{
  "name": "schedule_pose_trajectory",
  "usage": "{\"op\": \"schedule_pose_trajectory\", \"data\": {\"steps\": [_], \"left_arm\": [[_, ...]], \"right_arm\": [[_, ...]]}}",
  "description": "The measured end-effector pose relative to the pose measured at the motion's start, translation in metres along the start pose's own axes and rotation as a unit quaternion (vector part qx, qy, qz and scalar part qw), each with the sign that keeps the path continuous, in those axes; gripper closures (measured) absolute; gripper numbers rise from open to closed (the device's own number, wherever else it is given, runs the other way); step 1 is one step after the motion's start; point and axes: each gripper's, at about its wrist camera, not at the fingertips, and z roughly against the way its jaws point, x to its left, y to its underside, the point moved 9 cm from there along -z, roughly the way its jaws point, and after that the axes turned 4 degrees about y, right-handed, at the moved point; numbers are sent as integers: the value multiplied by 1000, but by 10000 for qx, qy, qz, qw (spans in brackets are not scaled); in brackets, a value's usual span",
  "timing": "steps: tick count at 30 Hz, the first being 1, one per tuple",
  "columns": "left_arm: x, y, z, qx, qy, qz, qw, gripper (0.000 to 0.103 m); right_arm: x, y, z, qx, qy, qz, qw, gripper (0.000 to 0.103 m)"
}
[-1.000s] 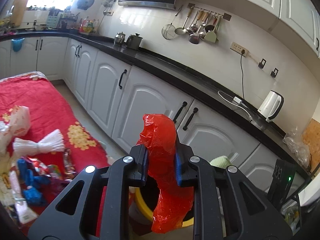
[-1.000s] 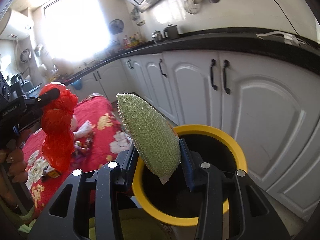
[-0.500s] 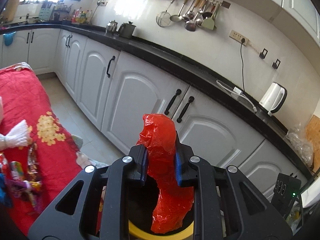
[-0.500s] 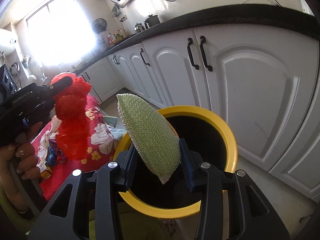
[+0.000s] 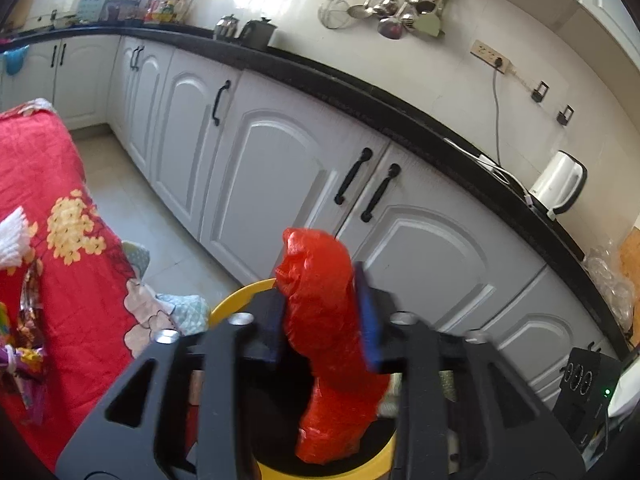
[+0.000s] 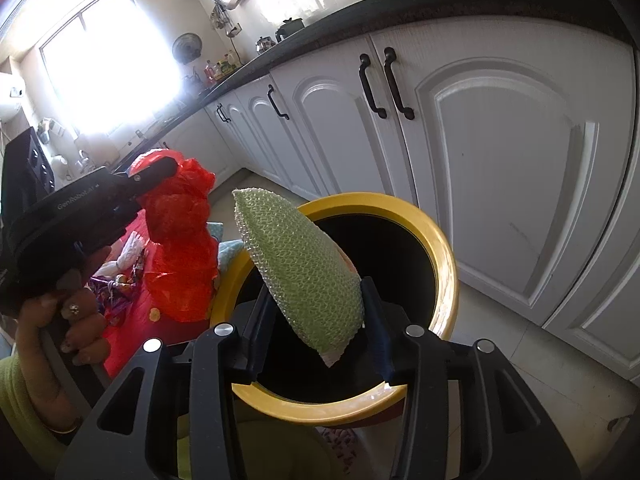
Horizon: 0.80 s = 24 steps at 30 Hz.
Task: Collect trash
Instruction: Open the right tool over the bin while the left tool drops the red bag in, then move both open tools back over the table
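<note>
Trash in two pieces hangs over the bin: a crumpled red plastic bag (image 5: 328, 344) and a green netted foam sleeve (image 6: 304, 276). The bag sits in the left gripper (image 5: 322, 320), whose blue-padded jaws stand a little apart on either side of it, touching it only loosely as far as I can see, with the plastic bulging above the pads and drooping below them. Under it is the round yellow-rimmed bin with a black inside (image 5: 236, 300), so the bag's lower end dangles over the dark opening in the left wrist view. From the right wrist view the same bag (image 6: 180, 240) hangs just beside the bin's left rim (image 6: 444, 264), and the person's hand (image 6: 76, 316) is wrapped round the black handle of the left tool.

The right gripper (image 6: 316, 328) holds the foam sleeve between its jaws, which are closed against its lower part; the sleeve leans up and to the left, its white tip pointing down over the bin's mouth.

A table with a red flowered cloth (image 5: 52, 216) stands to the left of the bin, with wrappers (image 5: 20, 356) lying on it near the frame edge. White cabinet doors with black handles (image 5: 360, 184) run behind the bin under a black countertop (image 5: 400, 100), where a white kettle (image 5: 560, 182) stands.
</note>
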Motion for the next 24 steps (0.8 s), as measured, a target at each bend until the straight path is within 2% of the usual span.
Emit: {"op": "schedule_pose_trajectory", "data": {"steps": [1,4,7,11,20,24], "left_arm": [[3,1,1,-1,-10,53,10000,59],[8,0,4,-16,-62,115,9999,41],[16,-2,15,-47,-178,146,9997,25],[27,-4,33,-122,-328,219,9991,11],[57,-9,78,-188,-708,318,9968,11],[68,-8,100,-249,-880,205,9956,11]], "right_arm": [[-1,-1,0,-10,7,-12,10000,60],[-2,-4,4,-80,32,-75,9999,50],[-2,-5,6,-103,36,-87,9999,49],[7,-8,11,-187,3,-2,9998,47],[47,-16,25,-420,-219,364,9982,40],[69,-18,31,-503,-365,526,9967,39]]}}
